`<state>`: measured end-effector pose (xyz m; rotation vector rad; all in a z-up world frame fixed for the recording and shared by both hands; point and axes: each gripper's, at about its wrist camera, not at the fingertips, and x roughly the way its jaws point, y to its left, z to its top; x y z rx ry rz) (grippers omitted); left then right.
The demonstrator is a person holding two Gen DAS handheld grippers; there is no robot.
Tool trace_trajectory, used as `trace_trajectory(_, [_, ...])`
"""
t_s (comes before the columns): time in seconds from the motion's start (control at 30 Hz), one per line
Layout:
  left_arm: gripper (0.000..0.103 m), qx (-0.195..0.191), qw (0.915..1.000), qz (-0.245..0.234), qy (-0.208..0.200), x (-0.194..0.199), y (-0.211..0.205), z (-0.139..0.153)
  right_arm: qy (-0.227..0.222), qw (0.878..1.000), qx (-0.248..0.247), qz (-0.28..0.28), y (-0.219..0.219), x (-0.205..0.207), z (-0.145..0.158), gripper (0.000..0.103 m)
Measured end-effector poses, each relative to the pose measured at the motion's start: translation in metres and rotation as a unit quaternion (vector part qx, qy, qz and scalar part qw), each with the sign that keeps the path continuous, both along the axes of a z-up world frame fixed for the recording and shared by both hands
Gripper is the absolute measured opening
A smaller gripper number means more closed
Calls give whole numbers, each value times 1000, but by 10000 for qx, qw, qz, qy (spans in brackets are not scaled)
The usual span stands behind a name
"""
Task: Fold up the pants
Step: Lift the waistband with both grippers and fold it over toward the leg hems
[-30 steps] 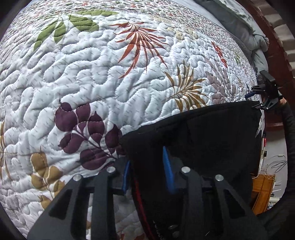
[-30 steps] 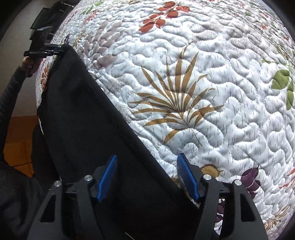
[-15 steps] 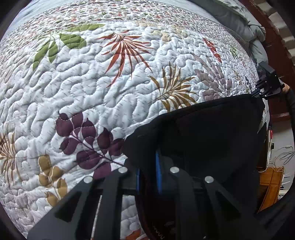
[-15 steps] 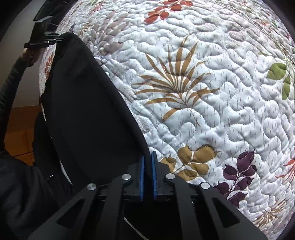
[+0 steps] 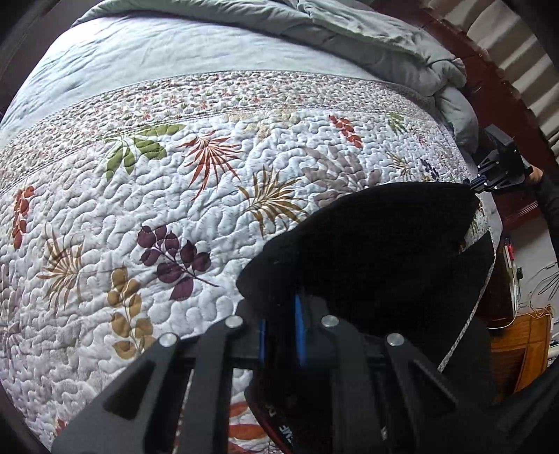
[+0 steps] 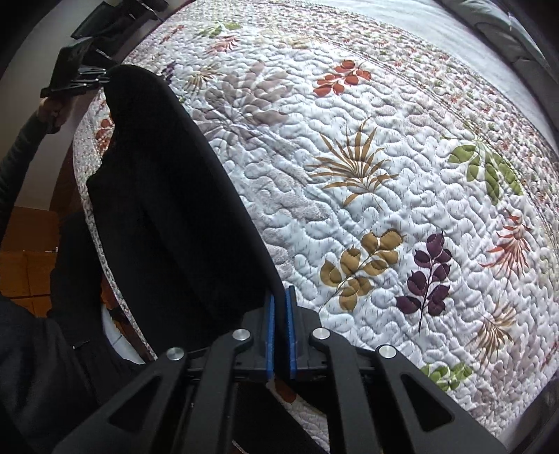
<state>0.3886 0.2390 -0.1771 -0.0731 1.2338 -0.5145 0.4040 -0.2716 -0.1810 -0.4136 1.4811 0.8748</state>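
The black pants (image 5: 377, 251) hang stretched between my two grippers, lifted above the near edge of the bed. My left gripper (image 5: 283, 328) is shut on one corner of the pants; it also shows far off in the right wrist view (image 6: 101, 78). My right gripper (image 6: 281, 328) is shut on the opposite corner of the pants (image 6: 164, 195); it also shows in the left wrist view (image 5: 475, 185). The lower part of the pants droops over the bed's edge.
A white quilt with leaf prints (image 5: 174, 195) covers the bed, also seen in the right wrist view (image 6: 384, 174). A crumpled grey-green duvet (image 5: 349, 31) lies at the far end. A dark wooden bed frame (image 5: 496, 70) and an orange wooden cabinet (image 5: 524, 345) stand at the right.
Both grippers closed on the pants' edge and lifted it up off the quilt; the cloth now hangs taut between them, and more of the bed's far end shows.
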Motion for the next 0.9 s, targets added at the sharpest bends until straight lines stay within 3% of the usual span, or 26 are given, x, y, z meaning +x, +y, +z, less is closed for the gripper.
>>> trace_trajectory(0.17, [11,-38,9995,28,-325,-54,-4,30,-436,9990,14,-121,4,-55,30,6])
trace_trajectory(0.37, [12,-86,9983,97,-566,-119,-7,43,-1154,9928,-38,-324,6,-130,44,6])
trace_trajectory(0.6, [14,28,9981,119,-596,-178,-6,28,-2262,9716,-497,-484,17,-212,25,6])
trace_trajectory(0.73, [14,100,9983,184,-544,-202,-3,11,-2614,9613,-622,-612,25,-246,7,7])
trace_trajectory(0.9, [15,531,9970,96,-546,-227,-11,-16,-3241,9375,-1187,-434,46,-292,-24,8])
